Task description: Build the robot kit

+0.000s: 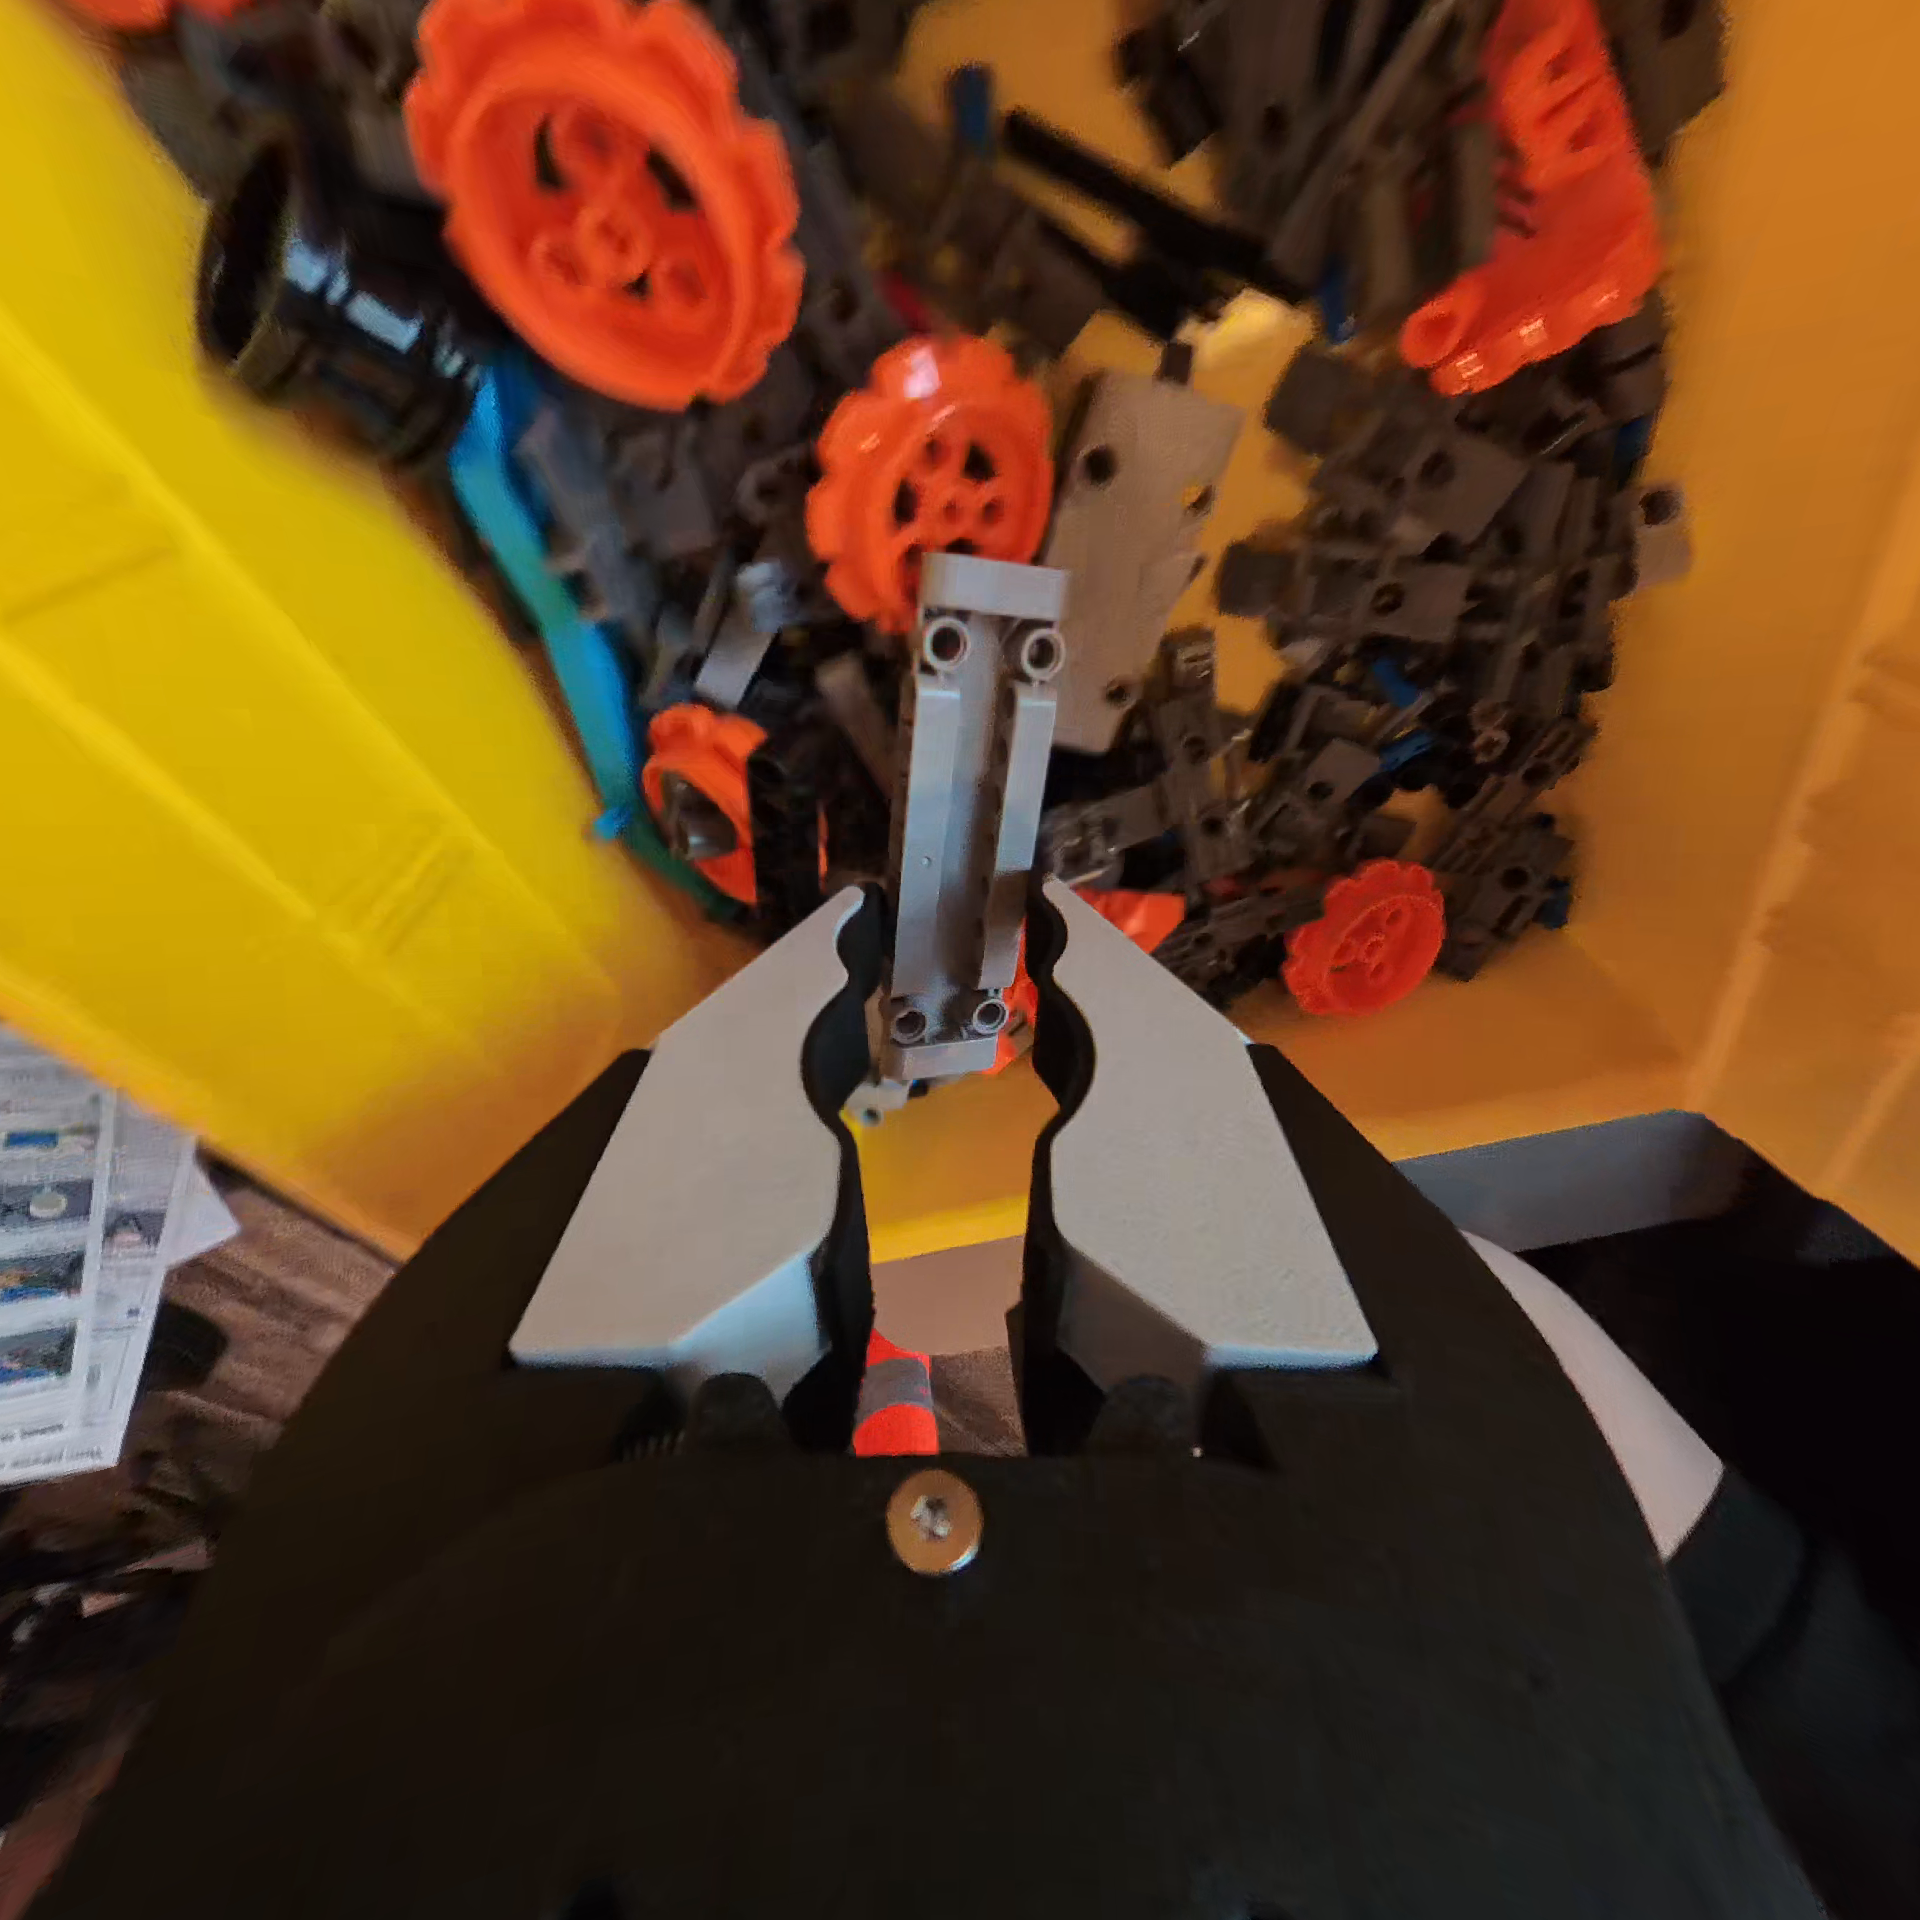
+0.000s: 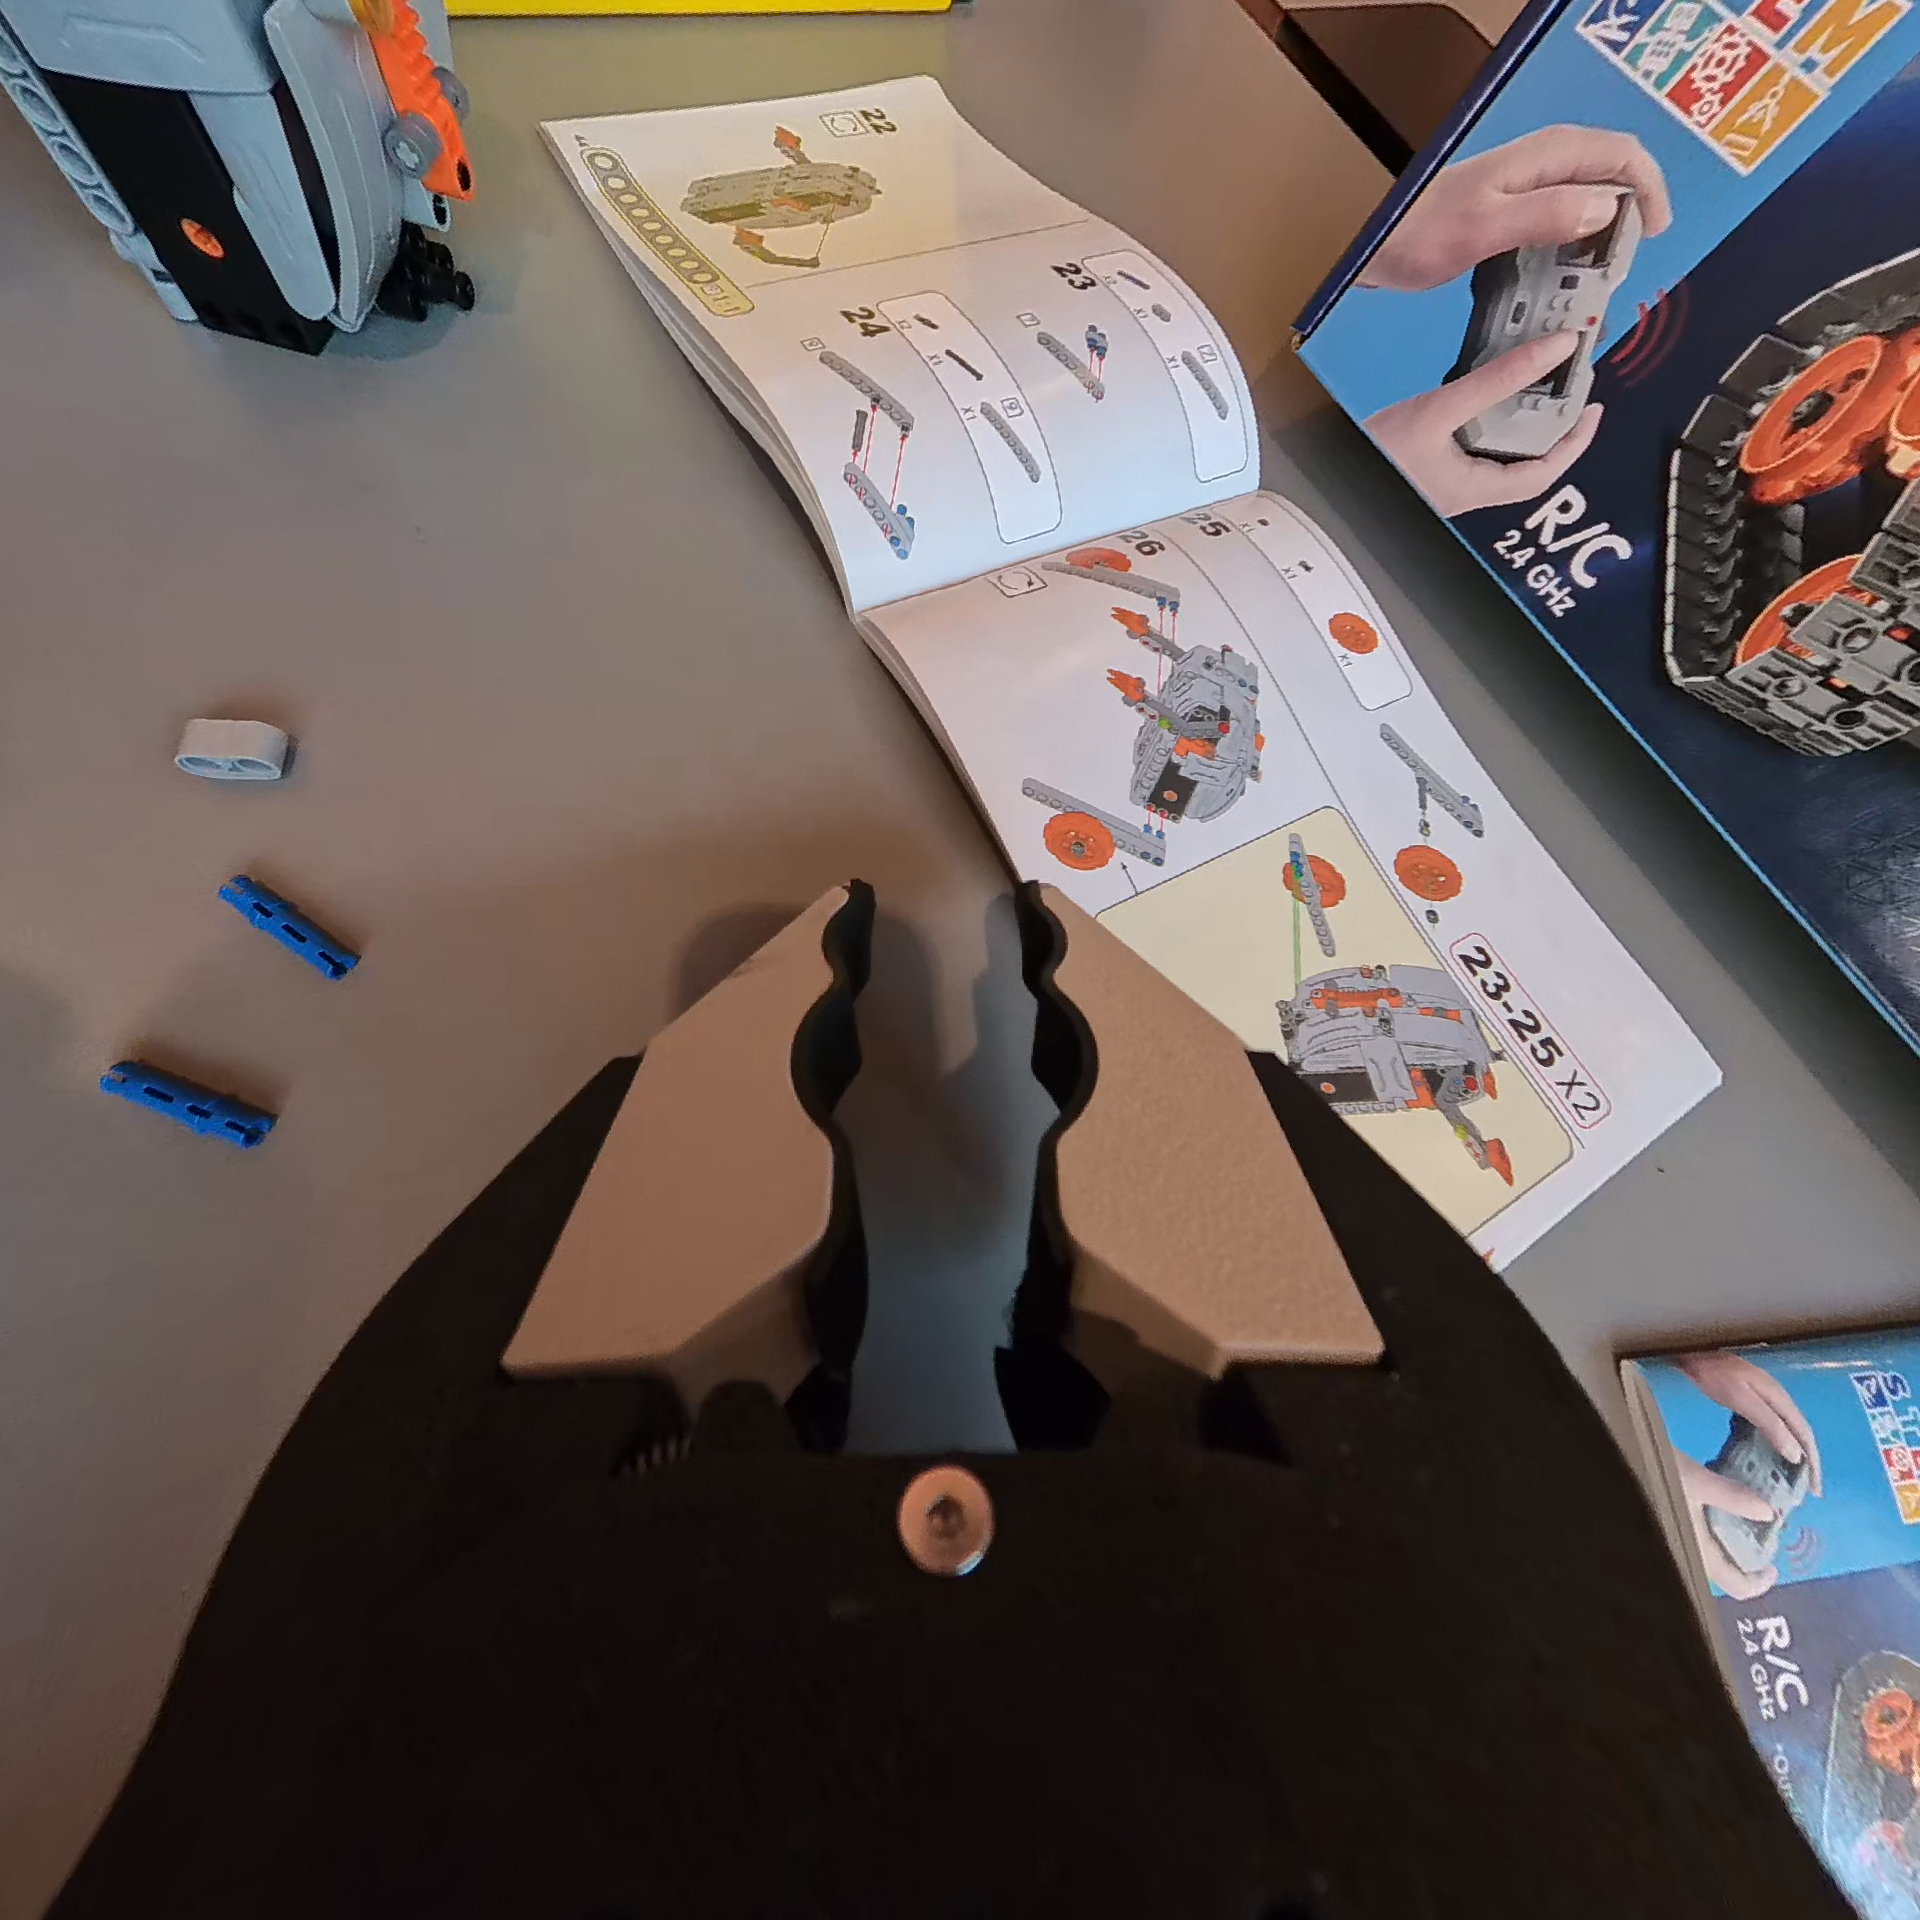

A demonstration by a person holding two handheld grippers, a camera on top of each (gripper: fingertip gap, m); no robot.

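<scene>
Left gripper [image 1: 951, 935]: jaws nearly closed on the near end of a long grey panel piece [image 1: 977, 790], which stands out forward past the tips. It hangs over a yellow bin [image 1: 270, 665] holding a heap of dark grey pieces [image 1: 1455, 623] and orange toothed wheels [image 1: 603, 197]. The view is blurred, so how firmly the pads bite is uncertain; only the near end looks pinched.

Risk: held by one end, the panel could pivot or slip out and drop into the heap, or catch on a wheel below.

Right gripper [image 2: 940, 904]: jaws slightly apart, holding nothing, above the grey table [image 2: 520, 520]. Instruction booklet [image 2: 1039, 582] just to the right; two blue pins [image 2: 291, 927] and a small grey link [image 2: 235, 748] well left; part-built model [image 2: 239, 177] far left.
</scene>
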